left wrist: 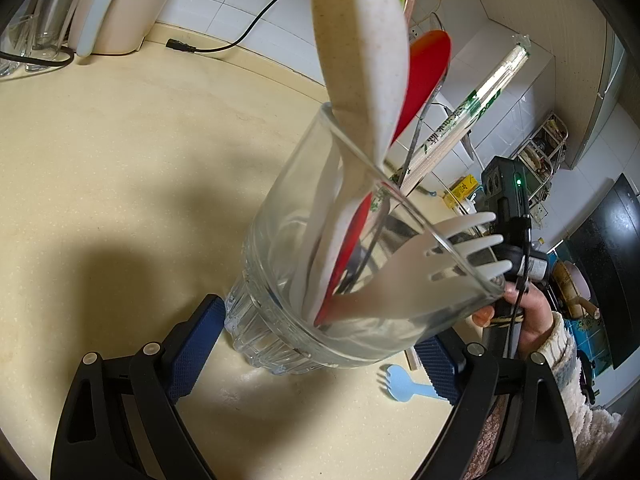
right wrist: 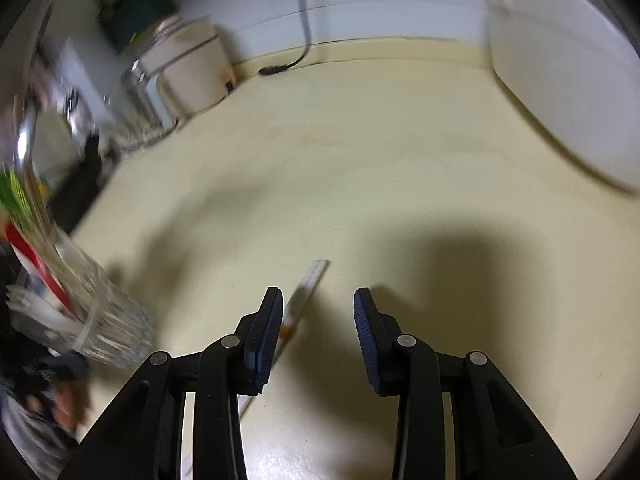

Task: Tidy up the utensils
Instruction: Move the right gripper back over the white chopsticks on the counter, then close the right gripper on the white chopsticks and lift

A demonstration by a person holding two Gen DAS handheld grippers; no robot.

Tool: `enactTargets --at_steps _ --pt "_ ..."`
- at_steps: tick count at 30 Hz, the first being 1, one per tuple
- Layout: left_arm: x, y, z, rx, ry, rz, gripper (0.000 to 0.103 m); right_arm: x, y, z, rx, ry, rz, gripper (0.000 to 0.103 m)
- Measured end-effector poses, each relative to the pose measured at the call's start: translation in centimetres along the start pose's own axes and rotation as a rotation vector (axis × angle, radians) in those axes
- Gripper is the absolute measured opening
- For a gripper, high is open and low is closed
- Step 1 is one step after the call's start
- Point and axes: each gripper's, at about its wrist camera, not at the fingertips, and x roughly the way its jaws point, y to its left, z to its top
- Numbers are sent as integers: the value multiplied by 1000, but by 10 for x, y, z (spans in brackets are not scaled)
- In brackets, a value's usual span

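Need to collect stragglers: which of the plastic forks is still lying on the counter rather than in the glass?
The small light-blue plastic fork, flat on the cream countertop beside the clear glass jar. The white plastic fork already stands inside that jar.

The chopstick wrapper [left wrist: 460, 120] bears green print, too blurred to read.

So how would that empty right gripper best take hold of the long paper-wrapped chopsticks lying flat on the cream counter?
Probably around the middle of the long paper-wrapped chopsticks, coming down from above with the right gripper's open jaws set across the narrow width. The packet lies flat on the cream counter, so only its thin side edges offer the pads anything to pinch.
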Motion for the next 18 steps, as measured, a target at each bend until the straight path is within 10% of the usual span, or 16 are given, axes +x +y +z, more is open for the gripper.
enactTargets --at_steps 9,18 --pt "0 0 0 0 0 0 92 0 -4 -8 79 26 76 36" --pt "0 0 0 0 0 0 92 14 43 -14 -133 2 -148 36"
